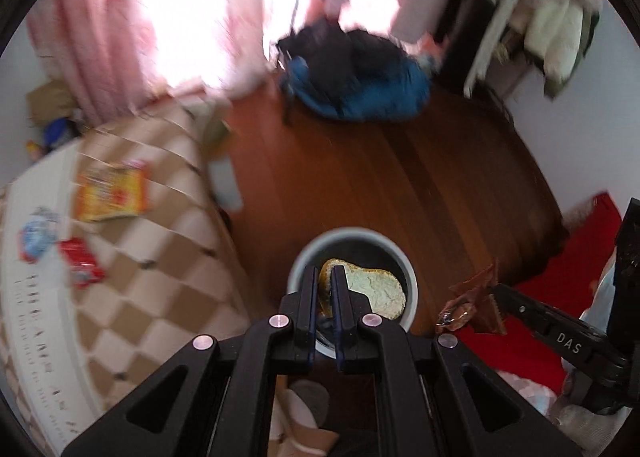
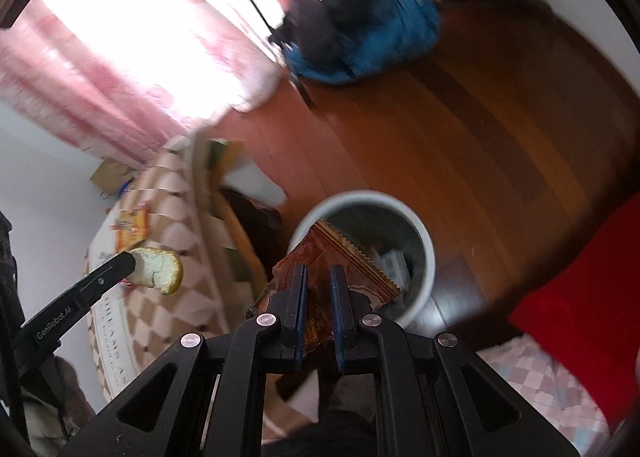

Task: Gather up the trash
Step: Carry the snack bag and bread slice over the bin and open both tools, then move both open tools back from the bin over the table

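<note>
Left wrist view looks down the left gripper (image 1: 325, 277), whose jaws are nearly closed on a pale peel (image 1: 374, 287), a fruit rind with a yellow edge. The peel's long axis runs out to the right of the jaws, over the mouth of the white trash bin (image 1: 412, 277) standing on the wooden floor (image 1: 420, 177). At the right edge, the right gripper (image 1: 490, 291) reaches in, pinching a brown snack wrapper (image 1: 472, 297) just beside the bin's rim.

Right wrist view shows that wrapper (image 2: 332, 253) from behind: the jaws stand narrowly apart and clamp its lower end, and its long axis points forward and up over the bin's (image 2: 428, 245) near rim, serrated edge toward the opening. Paper scraps lie inside the bin here; the left view hides them behind the peel. The peel (image 2: 158, 269) appears at left in the other gripper's tip (image 2: 134, 263), seen against the bed.

A checkered bed (image 1: 160, 241) lies left of the bin, carrying a yellow packet (image 1: 112, 193), a red packet (image 1: 82, 263) and a blue-white packet (image 1: 34, 237). A red blanket (image 1: 576, 257) borders the right. Open floor stretches beyond the bin to a blue bag (image 1: 360, 81).
</note>
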`<move>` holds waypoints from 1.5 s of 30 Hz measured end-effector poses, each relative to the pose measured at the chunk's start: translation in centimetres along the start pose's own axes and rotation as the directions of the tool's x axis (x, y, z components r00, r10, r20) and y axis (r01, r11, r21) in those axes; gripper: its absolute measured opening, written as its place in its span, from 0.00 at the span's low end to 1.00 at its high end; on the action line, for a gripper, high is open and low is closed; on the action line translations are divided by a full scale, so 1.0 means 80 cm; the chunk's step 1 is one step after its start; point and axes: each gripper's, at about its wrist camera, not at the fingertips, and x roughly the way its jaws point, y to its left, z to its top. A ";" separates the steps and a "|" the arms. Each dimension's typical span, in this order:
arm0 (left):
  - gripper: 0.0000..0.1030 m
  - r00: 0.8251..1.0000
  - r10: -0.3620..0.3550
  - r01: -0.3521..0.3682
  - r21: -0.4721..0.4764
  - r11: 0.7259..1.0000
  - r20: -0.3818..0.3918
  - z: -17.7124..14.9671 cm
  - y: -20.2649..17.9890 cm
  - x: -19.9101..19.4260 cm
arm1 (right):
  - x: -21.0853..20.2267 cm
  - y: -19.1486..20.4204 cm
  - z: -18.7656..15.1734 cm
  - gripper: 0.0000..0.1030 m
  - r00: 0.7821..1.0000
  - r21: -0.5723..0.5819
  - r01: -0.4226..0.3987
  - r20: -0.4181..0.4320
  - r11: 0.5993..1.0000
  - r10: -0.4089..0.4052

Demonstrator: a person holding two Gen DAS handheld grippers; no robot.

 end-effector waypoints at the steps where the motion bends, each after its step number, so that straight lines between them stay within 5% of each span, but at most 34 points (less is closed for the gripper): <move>1: 0.05 0.999 -0.015 0.015 0.013 1.000 -0.040 0.002 -0.007 0.024 | 0.019 -0.020 0.001 0.11 1.000 0.027 0.005 -0.025 1.000 -0.004; 11: 0.11 0.960 0.000 0.017 0.059 0.998 -0.278 0.006 -0.050 0.180 | 0.171 -0.116 -0.011 0.13 0.977 0.164 0.040 -0.212 0.986 -0.004; 13: 0.31 0.954 0.009 0.007 0.053 0.999 -0.298 0.006 -0.049 0.197 | 0.189 -0.122 -0.015 0.23 0.971 0.169 0.040 -0.237 0.985 0.001; 15: 0.80 0.954 0.025 -0.009 0.052 0.999 -0.300 0.001 -0.046 0.201 | 0.200 -0.126 -0.017 0.53 0.967 0.177 0.039 -0.255 0.983 0.007; 19: 0.81 0.956 0.057 -0.042 0.060 0.997 -0.289 -0.001 -0.037 0.200 | 0.201 -0.123 -0.022 0.72 0.967 0.143 0.047 -0.256 0.989 -0.008; 21: 0.93 0.956 0.088 -0.070 0.074 0.995 -0.280 -0.005 -0.035 0.197 | 0.198 -0.120 -0.022 0.81 0.967 0.135 0.037 -0.253 0.990 -0.001; 26: 0.94 0.960 0.138 -0.123 0.077 0.989 -0.245 -0.014 -0.020 0.183 | 0.176 -0.104 -0.022 0.90 0.975 0.074 0.053 -0.217 0.996 -0.036; 32: 0.95 0.955 0.194 -0.176 0.099 0.980 -0.226 -0.030 -0.019 0.171 | 0.164 -0.077 -0.030 1.00 0.940 -0.109 0.265 -0.191 0.958 -0.282; 45: 0.95 0.977 0.176 -0.166 0.084 0.983 -0.123 -0.033 -0.026 0.076 | 0.065 -0.028 -0.032 1.00 0.961 -0.111 0.252 -0.088 0.961 -0.262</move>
